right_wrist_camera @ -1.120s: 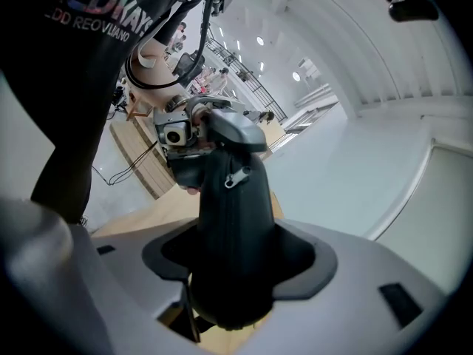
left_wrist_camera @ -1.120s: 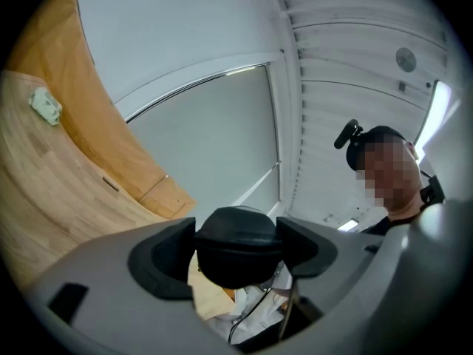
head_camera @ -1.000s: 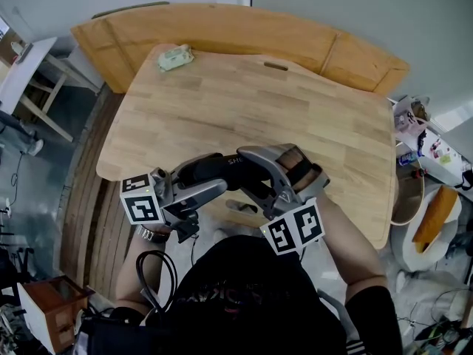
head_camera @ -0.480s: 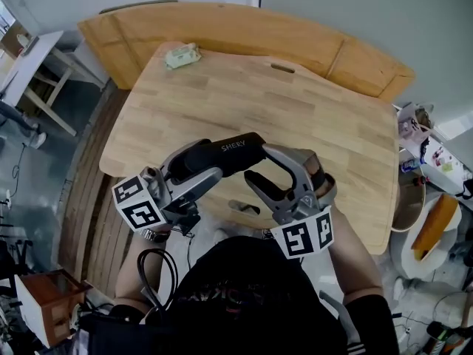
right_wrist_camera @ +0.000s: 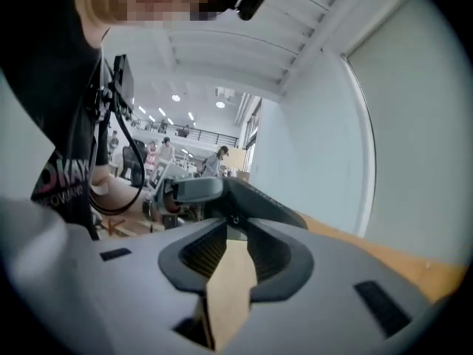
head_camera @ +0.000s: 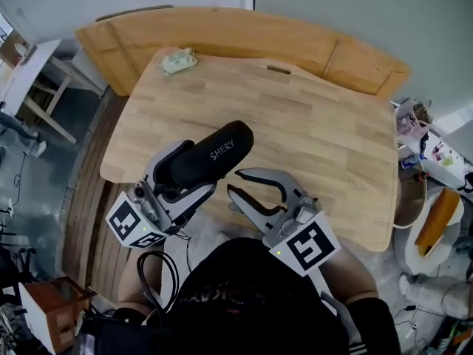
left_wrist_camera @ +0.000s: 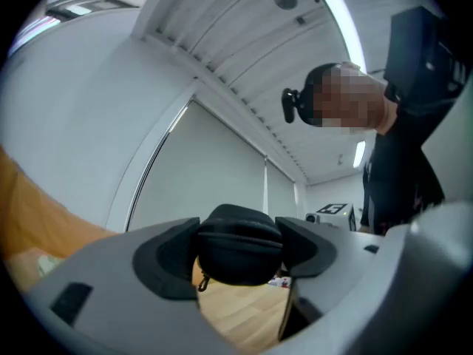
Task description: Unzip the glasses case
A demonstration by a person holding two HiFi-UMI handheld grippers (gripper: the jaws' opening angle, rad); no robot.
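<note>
Our left gripper (head_camera: 198,167) clenched the glasses case (head_camera: 220,149), hiding its seven-o'clock end. At the case's five o'clock, our right gripper (head_camera: 234,182), jaws just closing, stood released, narrowly apart; whether it touched the case, we couldn't tell.

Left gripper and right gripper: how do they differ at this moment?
The left gripper is clamped on the black glasses case; the right gripper grips nothing that shows. The left gripper's jaws stand wide, around the case; the right gripper's jaws have just been closing to a narrow gap, where only the table shows. Both are grey.
</note>
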